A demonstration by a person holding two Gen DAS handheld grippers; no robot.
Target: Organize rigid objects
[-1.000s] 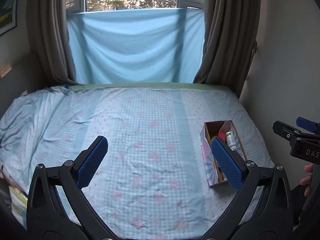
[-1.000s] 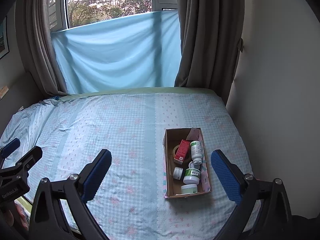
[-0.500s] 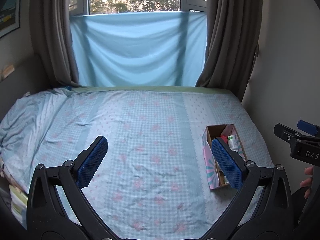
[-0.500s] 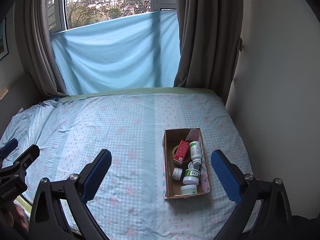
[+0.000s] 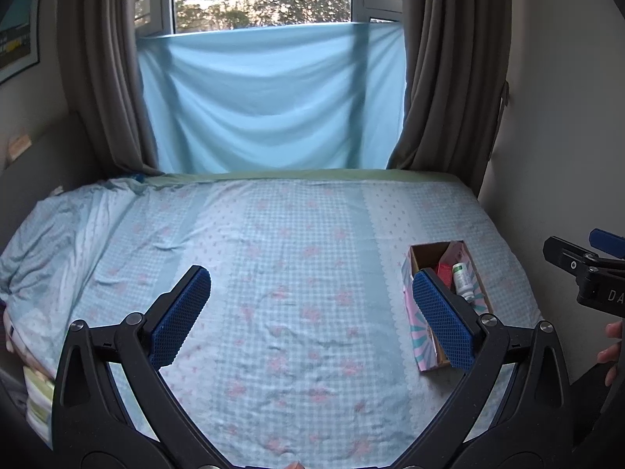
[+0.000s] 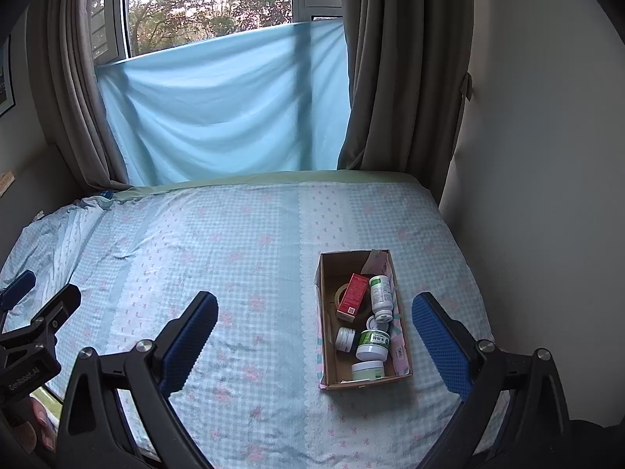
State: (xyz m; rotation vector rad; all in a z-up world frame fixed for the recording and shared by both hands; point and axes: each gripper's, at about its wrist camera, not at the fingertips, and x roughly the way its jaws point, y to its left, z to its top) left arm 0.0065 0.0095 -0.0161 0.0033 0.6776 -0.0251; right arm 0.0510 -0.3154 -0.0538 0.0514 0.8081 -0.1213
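Observation:
A cardboard box [image 6: 327,351] with a pink patterned outside [image 5: 415,322] lies on the bed's right side. Inside it I see a red carton [image 6: 353,296], a white bottle [image 6: 381,293], a tape roll [image 6: 340,293] and several small white and green jars [image 6: 373,344]. My right gripper [image 6: 314,338] hangs open above the bed, its right pad beside the box, holding nothing. My left gripper [image 5: 310,314] is open and empty too, over the bed's middle, its right pad [image 5: 441,320] hiding part of the box.
The bed sheet [image 6: 234,258] is blue check with pink flowers. A blue cloth [image 6: 226,105] hangs over the window between grey curtains [image 6: 406,78]. A wall [image 6: 547,156] runs close along the right. A hand [image 5: 611,346] shows at the right edge.
Both grippers have drifted slightly back and up, so the box sits a little lower in the views. Both stay open and the box's contents are unchanged.

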